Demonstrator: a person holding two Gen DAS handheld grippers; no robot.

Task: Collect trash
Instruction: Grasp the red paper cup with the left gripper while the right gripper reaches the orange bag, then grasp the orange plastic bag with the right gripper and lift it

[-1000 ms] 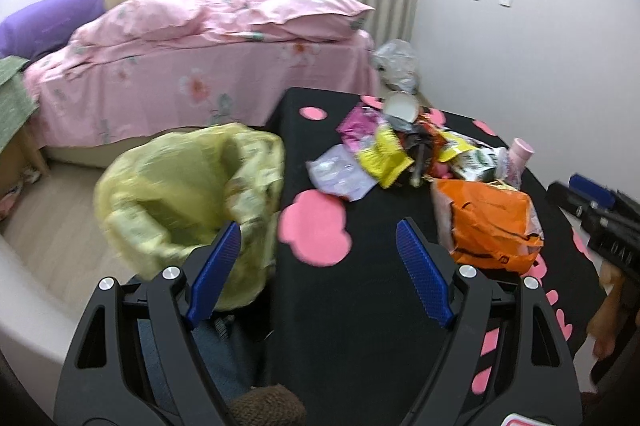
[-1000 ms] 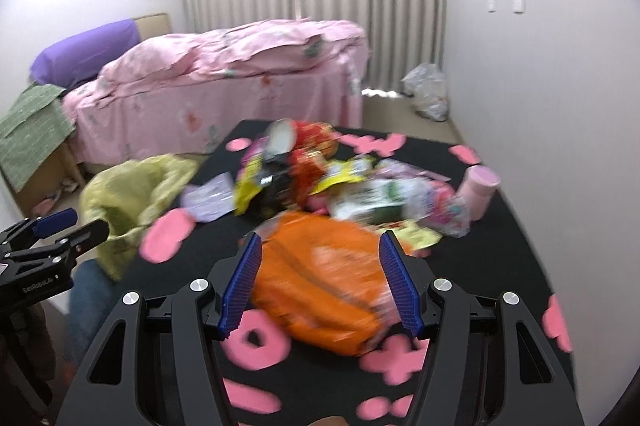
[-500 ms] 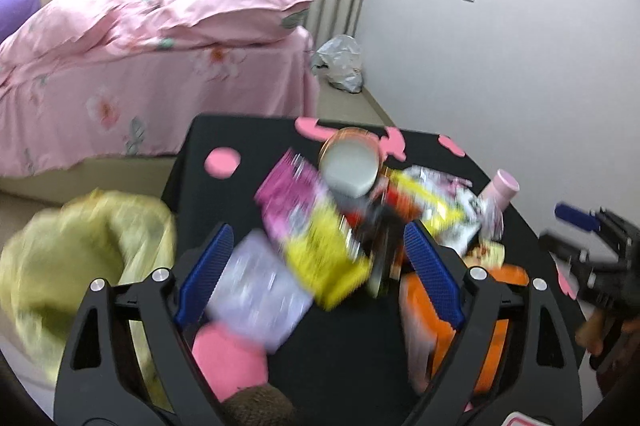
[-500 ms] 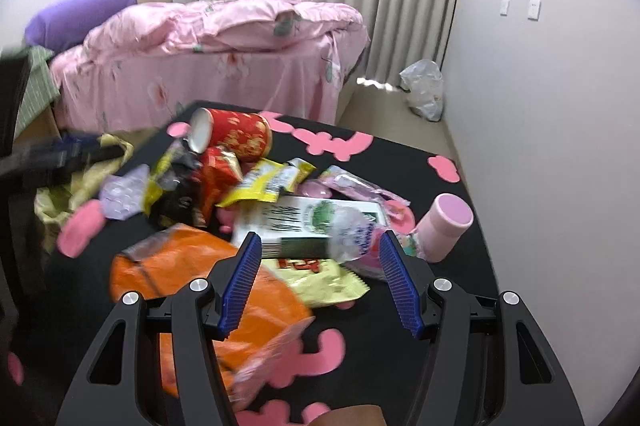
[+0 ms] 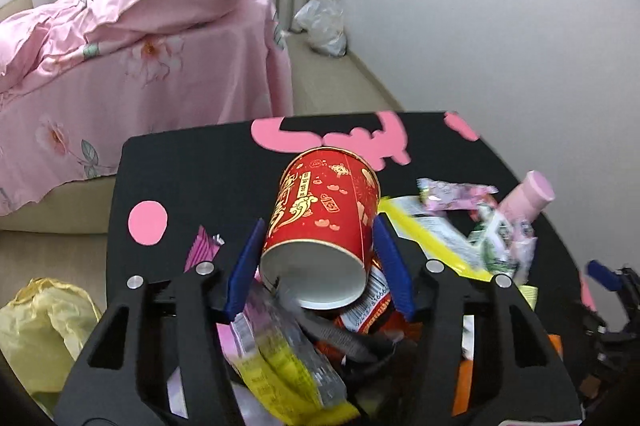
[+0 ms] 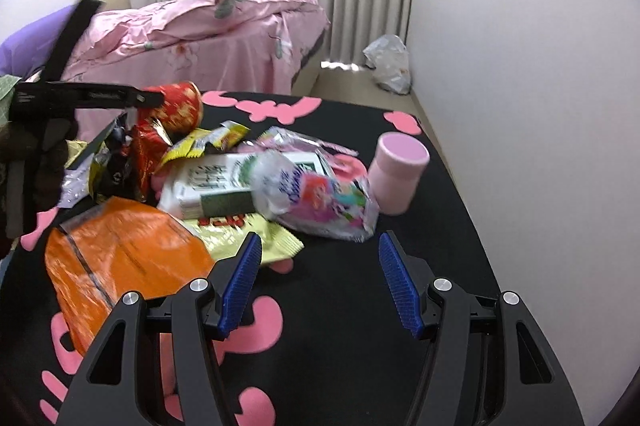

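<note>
Item, far left: yellow trash bag (image 5: 44,330) is slumping on the floor beside the black table (image 5: 180,178), which is showing pink shapes.

Item: left gripper (image 5: 318,232) is reaching over the trash pile; its blue jaws are closing around a red paper cup (image 5: 324,222). The cup is lying on its side atop the wrappers, open mouth toward the camera. Both pads are standing right at the cup's walls; whether they are pressing cannot be told.

Item: yellow wrapper (image 5: 280,366) is lying beneath that gripper, blurred.

Item, right wrist view: orange bag (image 6: 120,258) is lying at the table's left.

Item: white-and-green packet (image 6: 224,182) and a pink-printed pouch (image 6: 320,202) are overlapping mid-table.

Item: right gripper (image 6: 320,250) is hanging with jaws wide apart, nothing between them, just short of the pouch.

Item: pink cylinder (image 6: 396,174) is standing upright, right of the pile.
</note>
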